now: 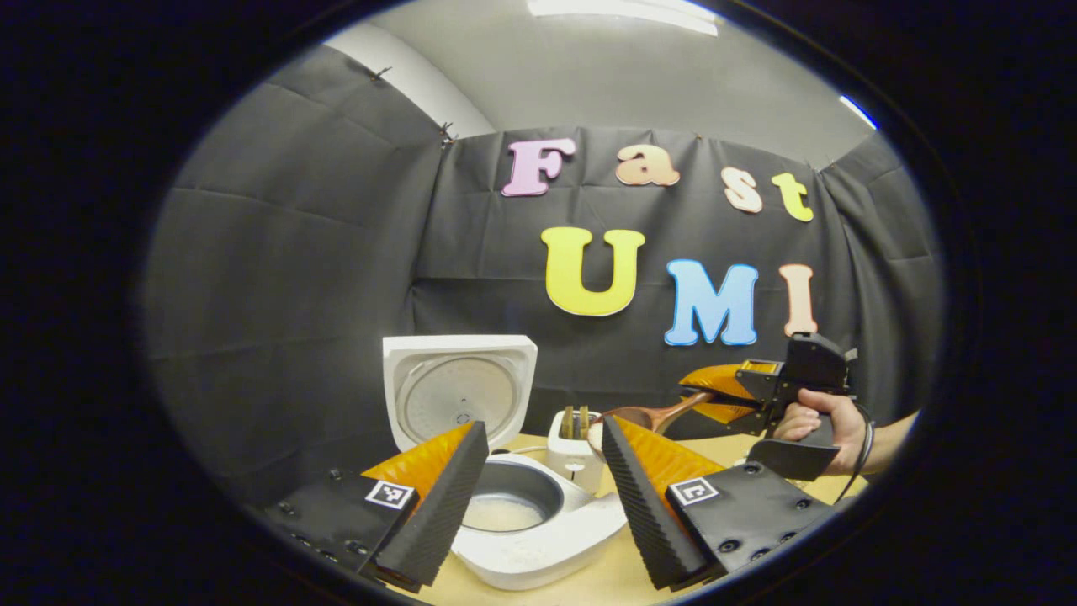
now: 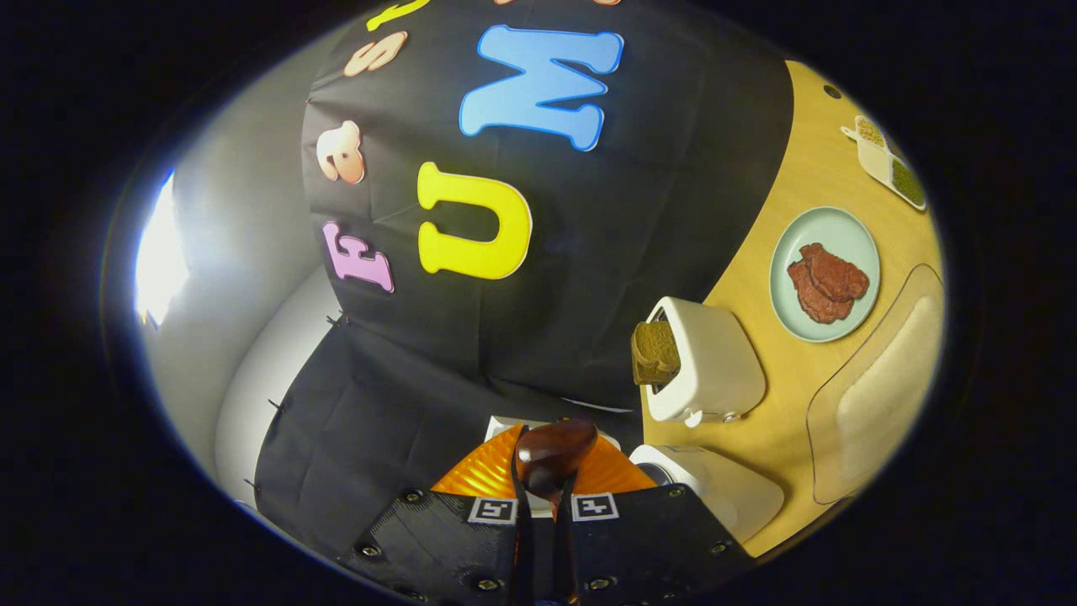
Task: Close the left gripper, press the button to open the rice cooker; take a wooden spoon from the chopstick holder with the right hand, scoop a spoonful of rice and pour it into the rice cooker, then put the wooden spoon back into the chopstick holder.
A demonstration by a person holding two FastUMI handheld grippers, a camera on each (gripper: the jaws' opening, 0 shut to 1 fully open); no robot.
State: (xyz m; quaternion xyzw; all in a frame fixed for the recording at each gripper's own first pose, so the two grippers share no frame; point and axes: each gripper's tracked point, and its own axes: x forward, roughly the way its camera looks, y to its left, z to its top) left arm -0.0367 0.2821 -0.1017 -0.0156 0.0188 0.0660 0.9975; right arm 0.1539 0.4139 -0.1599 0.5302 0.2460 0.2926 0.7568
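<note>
Gripping a wooden spoon (image 2: 551, 459) tight between both fingers, right gripper (image 2: 543, 497) tilted sideways near the toaster (image 2: 715, 370). Hovering with jaws spread wide and empty, left gripper (image 1: 543, 497) above the open rice cooker (image 1: 538, 522)

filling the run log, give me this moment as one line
rice cooker: lid open | right hand-held gripper: shut on wooden spoon, lifted | left hand-held gripper: open, over cooker | step: spoon in hand
</note>
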